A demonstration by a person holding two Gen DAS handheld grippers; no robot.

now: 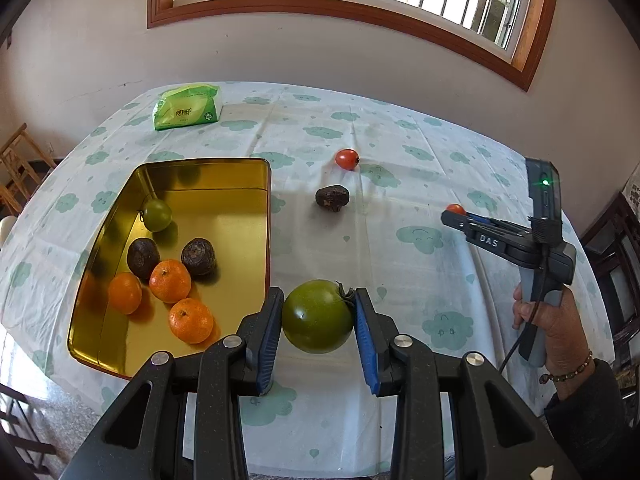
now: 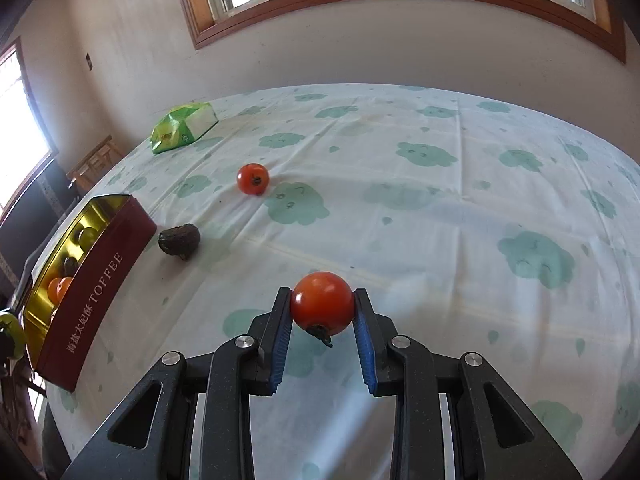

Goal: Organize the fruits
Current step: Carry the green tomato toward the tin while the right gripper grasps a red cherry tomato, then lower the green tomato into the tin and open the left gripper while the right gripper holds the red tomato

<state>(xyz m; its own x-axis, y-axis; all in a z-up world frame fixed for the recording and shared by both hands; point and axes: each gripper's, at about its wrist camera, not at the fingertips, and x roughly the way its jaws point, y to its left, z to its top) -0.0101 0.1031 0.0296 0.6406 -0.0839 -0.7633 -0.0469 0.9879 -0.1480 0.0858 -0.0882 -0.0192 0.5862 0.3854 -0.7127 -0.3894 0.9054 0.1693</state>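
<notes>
My left gripper (image 1: pixel 318 316) is shut on a large green tomato (image 1: pixel 318 316), held just right of the gold tin (image 1: pixel 240 176). The tin holds a small green tomato (image 1: pixel 157 215), two dark wrinkled fruits (image 1: pixel 198 257) and three oranges (image 1: pixel 170 281). My right gripper (image 2: pixel 322 306) is shut on a red tomato (image 2: pixel 322 303) above the table; it also shows in the left wrist view (image 1: pixel 454 216). Another red tomato (image 1: pixel 346 159) (image 2: pixel 252 178) and a dark wrinkled fruit (image 1: pixel 332 198) (image 2: pixel 179 240) lie on the tablecloth.
A green tissue pack (image 1: pixel 188 107) (image 2: pixel 182 127) lies at the table's far left. The tin's red outer wall (image 2: pixel 96 300) reads TOFFEE. Wooden chairs (image 1: pixel 20 160) stand left of the table. A wall with a window is behind.
</notes>
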